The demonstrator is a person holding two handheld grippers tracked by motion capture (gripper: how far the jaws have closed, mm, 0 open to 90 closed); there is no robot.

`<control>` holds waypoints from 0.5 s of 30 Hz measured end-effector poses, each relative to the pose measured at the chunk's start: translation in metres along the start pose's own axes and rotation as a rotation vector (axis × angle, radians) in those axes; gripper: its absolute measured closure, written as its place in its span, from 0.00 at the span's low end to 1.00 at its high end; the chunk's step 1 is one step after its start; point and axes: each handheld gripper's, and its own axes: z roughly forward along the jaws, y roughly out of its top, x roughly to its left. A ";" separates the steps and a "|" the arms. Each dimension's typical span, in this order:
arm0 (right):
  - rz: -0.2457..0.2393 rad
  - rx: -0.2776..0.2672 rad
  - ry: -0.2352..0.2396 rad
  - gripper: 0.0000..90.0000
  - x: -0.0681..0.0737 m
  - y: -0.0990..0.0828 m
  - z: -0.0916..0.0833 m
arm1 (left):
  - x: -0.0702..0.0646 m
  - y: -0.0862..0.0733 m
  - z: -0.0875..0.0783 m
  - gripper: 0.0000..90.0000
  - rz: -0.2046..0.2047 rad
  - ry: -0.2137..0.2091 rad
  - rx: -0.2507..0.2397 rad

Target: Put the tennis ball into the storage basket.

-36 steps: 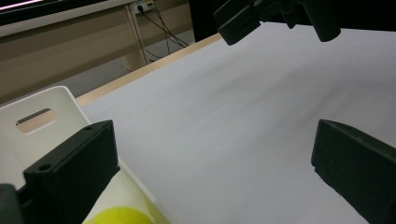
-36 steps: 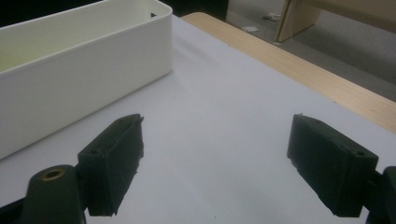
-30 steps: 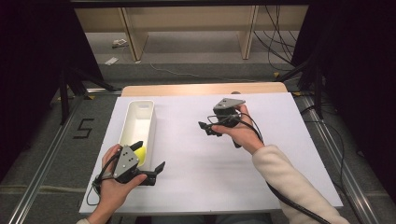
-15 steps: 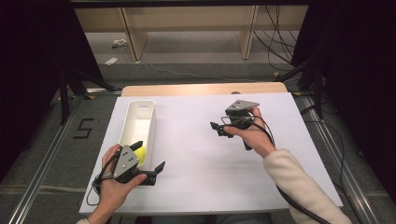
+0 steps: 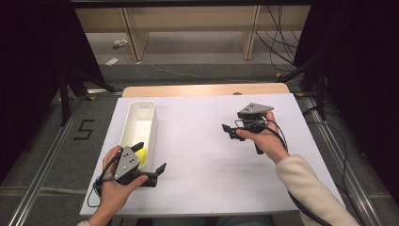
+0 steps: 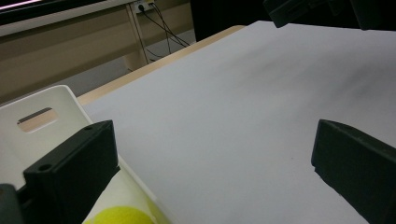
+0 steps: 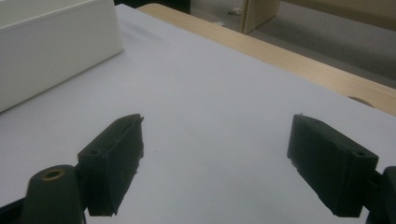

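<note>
On the white table top (image 5: 207,188) a wide bare stretch lies between the two hands, free right up to the wooden strip at the far edge. Left gripper (image 5: 149,160) sits at the near left corner, jaws spread wide with nothing between them; one jaw pokes over the near end of the bin (image 5: 141,113), the other hangs over bare table just beside the bin's right wall. Yellow ball (image 5: 142,153) lies inside the bin at its near end, right under that jaw, close to the right wall; round, so no heading to call. Bin is white, long and narrow, long axis running near to far, parallel to the table's left edge and just inside it, handle slot at the far end. Right gripper (image 5: 228,131) is held over the right half, well apart from the bin, jaws parted and empty, pointing left toward it. Right edge lies near that hand.
</note>
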 end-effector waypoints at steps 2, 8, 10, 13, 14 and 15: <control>0.000 0.000 -0.004 0.21 -0.002 -0.002 -0.002 | 0.000 0.000 0.000 0.00 0.000 0.001 0.000; 0.003 0.001 -0.014 0.21 -0.006 -0.005 -0.006 | 0.000 0.000 0.000 0.00 -0.001 0.001 0.000; 0.009 0.003 -0.014 0.21 -0.006 -0.006 -0.008 | 0.000 0.000 0.000 0.00 -0.002 0.002 0.000; 0.007 0.001 -0.018 0.21 -0.008 -0.007 -0.010 | 0.000 0.000 0.000 0.00 -0.002 0.003 0.000; 0.012 0.003 -0.021 0.21 -0.008 -0.007 -0.011 | 0.000 0.000 0.000 0.00 -0.003 0.003 -0.001; 0.008 0.001 -0.020 0.21 -0.009 -0.008 -0.012 | 0.000 0.000 0.000 0.00 -0.003 0.003 -0.001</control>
